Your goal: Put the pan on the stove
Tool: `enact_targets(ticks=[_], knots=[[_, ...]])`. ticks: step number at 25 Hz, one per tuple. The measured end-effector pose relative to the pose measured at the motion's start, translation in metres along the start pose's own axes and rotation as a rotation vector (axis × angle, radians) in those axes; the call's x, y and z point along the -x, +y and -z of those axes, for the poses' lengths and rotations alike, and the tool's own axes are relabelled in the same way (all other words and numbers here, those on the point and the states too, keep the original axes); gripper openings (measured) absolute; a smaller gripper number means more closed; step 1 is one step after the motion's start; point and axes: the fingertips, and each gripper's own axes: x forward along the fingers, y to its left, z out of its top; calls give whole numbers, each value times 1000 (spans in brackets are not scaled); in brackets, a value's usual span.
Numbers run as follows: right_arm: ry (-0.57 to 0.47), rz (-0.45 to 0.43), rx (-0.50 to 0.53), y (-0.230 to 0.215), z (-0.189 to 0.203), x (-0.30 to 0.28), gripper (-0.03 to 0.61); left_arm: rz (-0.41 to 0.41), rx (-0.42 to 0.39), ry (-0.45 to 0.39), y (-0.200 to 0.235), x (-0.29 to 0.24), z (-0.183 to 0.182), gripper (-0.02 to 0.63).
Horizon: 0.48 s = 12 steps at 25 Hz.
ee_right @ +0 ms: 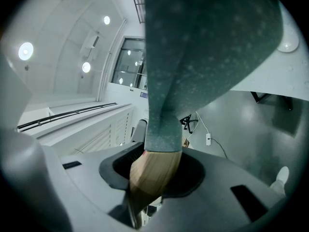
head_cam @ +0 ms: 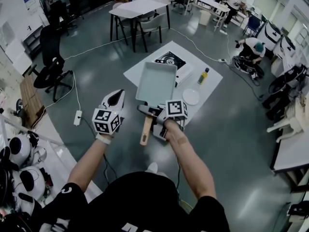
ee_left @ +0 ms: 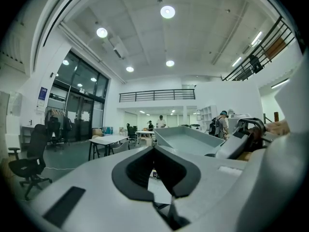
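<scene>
Out front, right gripper (head_cam: 148, 111) jaws clamping pan (head_cam: 157, 82) handle, left gripper (head_cam: 117, 97) jaws closed beside it.

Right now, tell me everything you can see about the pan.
The pan is rectangular with low upright walls, pale grey-green inside and empty; its underside looks speckled darker green in the right gripper view. A light wooden handle points back toward the person. The right gripper is shut on that handle near where it joins the body, holding the pan in the air, roughly level, above the white table. Nothing else touches it.
</scene>
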Motion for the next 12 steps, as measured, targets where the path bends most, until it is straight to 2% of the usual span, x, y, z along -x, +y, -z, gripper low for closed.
enact_targets(ticks=[12], knots=[[18,0,-2,-22,-46,13,112,-11,3,-2,-7,-56,3,-2]])
